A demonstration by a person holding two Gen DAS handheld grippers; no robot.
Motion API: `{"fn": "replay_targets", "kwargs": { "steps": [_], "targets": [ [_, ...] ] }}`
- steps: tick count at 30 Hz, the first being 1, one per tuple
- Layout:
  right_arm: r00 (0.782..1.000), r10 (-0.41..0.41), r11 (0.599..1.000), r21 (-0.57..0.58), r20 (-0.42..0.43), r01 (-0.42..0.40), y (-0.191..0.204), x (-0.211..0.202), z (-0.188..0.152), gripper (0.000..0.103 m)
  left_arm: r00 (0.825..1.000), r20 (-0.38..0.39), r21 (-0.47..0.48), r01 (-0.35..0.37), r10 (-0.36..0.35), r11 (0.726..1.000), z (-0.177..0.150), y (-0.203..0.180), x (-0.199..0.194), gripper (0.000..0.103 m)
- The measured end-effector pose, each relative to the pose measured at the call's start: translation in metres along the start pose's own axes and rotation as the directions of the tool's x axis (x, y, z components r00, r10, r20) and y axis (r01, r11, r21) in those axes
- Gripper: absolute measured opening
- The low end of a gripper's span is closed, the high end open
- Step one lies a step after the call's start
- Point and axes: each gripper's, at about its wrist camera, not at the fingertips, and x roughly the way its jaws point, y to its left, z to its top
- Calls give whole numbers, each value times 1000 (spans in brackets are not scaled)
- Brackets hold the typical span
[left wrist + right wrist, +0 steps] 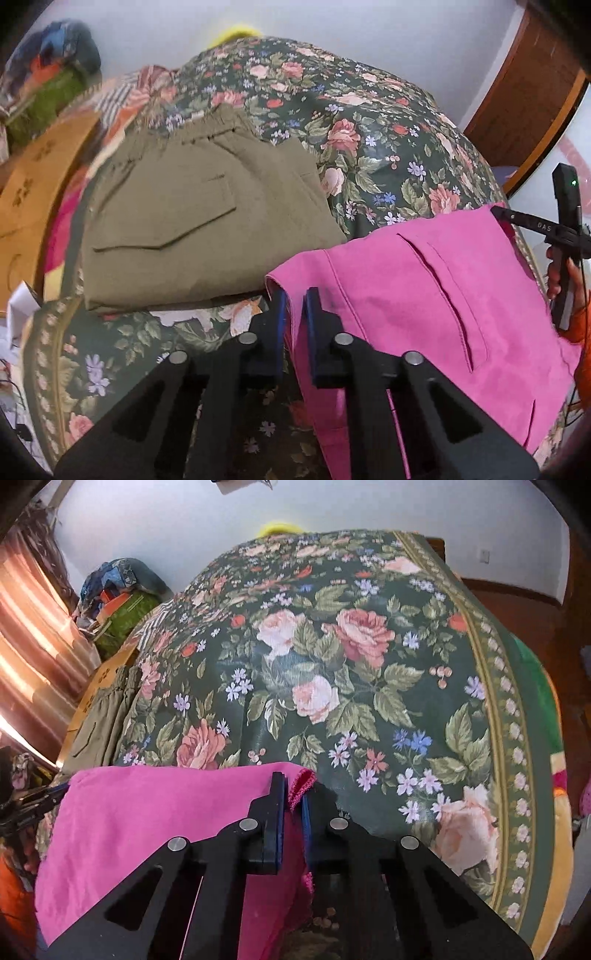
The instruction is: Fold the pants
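Note:
Pink pants [424,295] are held above the floral bedspread [369,140], stretched between my two grippers. My left gripper [294,299] is shut on the pants' left edge. My right gripper [294,786] is shut on the right corner of the pink pants [155,819], where the cloth bunches between the blue pads. In the left wrist view the right gripper [496,210] shows at the far right, pinching the pants' far corner. A slit pocket shows on the pink cloth.
Olive green pants [199,221] lie folded on the bed to the left, also in the right wrist view [107,716]. A cardboard box [37,192] and a clothes pile [48,74] stand left of the bed. A wooden frame [524,103] is at the right.

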Motion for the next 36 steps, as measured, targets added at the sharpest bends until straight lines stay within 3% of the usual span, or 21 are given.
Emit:
{"fn": "replay_targets", "kwargs": {
  "steps": [13, 18, 21, 23, 27, 32, 36],
  "targets": [
    [996, -75, 993, -86, 43, 79, 4, -5, 3, 3, 999, -2, -37, -35, 35, 999, -2, 14, 5, 6],
    [993, -114, 987, -109, 17, 115, 8, -2, 5, 3, 997, -30, -10, -68, 68, 998, -3, 5, 6, 8],
    [993, -120, 988, -97, 19, 121, 9, -12, 6, 7, 997, -26, -6, -69, 69, 998, -4, 3, -10, 25],
    [991, -131, 987, -92, 22, 132, 11, -22, 7, 13, 997, -5, -18, -78, 78, 997, -6, 3, -24, 51],
    [985, -151, 978, -132, 81, 161, 27, -57, 4, 31, 995, 44, -49, -82, 85, 995, -12, 4, -60, 61],
    [981, -130, 969, -192, 142, 156, 57, -96, -9, 37, 997, 45, -112, -50, 55, 992, -29, -2, -91, 74],
    [982, -86, 965, -232, 167, 123, 83, -118, -31, 46, 1000, 26, -162, -5, 10, 987, -52, -10, -102, 76]
  ]
}}
